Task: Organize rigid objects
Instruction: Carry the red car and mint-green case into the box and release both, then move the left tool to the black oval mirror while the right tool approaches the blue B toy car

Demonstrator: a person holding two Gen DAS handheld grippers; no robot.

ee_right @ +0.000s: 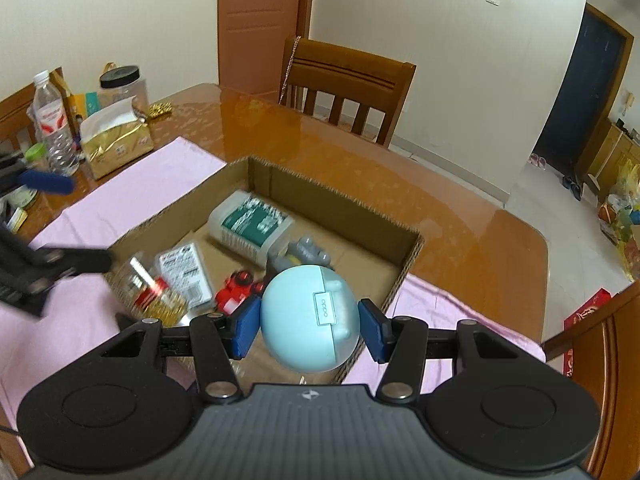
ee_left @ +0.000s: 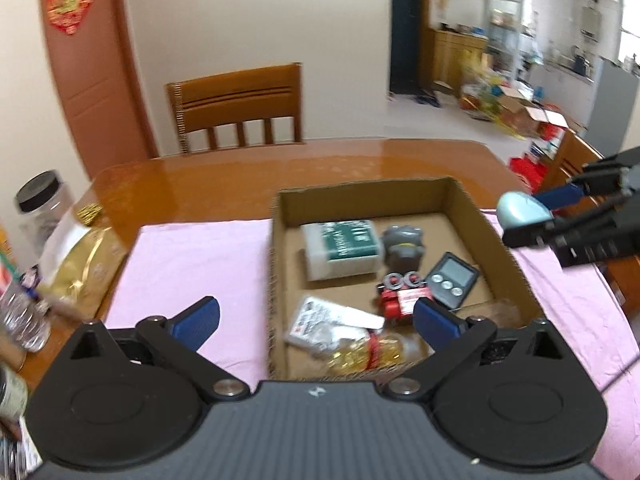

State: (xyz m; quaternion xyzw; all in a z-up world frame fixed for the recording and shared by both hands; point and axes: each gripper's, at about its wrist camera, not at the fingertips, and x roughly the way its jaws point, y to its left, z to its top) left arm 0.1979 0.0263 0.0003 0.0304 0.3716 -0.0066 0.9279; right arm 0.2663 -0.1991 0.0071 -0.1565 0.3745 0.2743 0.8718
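A cardboard box [ee_left: 404, 196] sat open on a pink cloth [ee_left: 188, 264] spread over a glossy wooden table [ee_left: 248, 176]. Inside the box lay a white case with a green label [ee_left: 340, 248], a grey toy [ee_left: 402, 246], a black timer [ee_left: 450, 278], a red toy car [ee_left: 400, 296], a white packet [ee_left: 324, 320] and a clear pack of gold sweets [ee_left: 368, 354] at the near wall.

The left gripper [ee_left: 316, 320] hung low over the near left corner of the box, its blue pads spread wide apart with nothing between them — one pad over the cloth, the other over the box floor beside the car.

The right gripper [ee_right: 310, 320] clamped a round pale-blue case [ee_right: 306, 316], one blue pad pressed to each side. The case bore a small label reading "oppo". It was held in the air above the box's near right wall, touching nothing else. In the left wrist view the same case [ee_left: 522, 210] showed at the right, above the box's right wall, pinched by the right gripper [ee_left: 536, 212].

At the table's left edge stood a gold tissue pack [ee_right: 116, 142], a water bottle [ee_right: 52, 120] and a clear jar with a black lid [ee_right: 124, 84]. A wooden chair [ee_right: 344, 84] stood at the far side of the table — behind it a pale wall and a brown door [ee_right: 256, 20]
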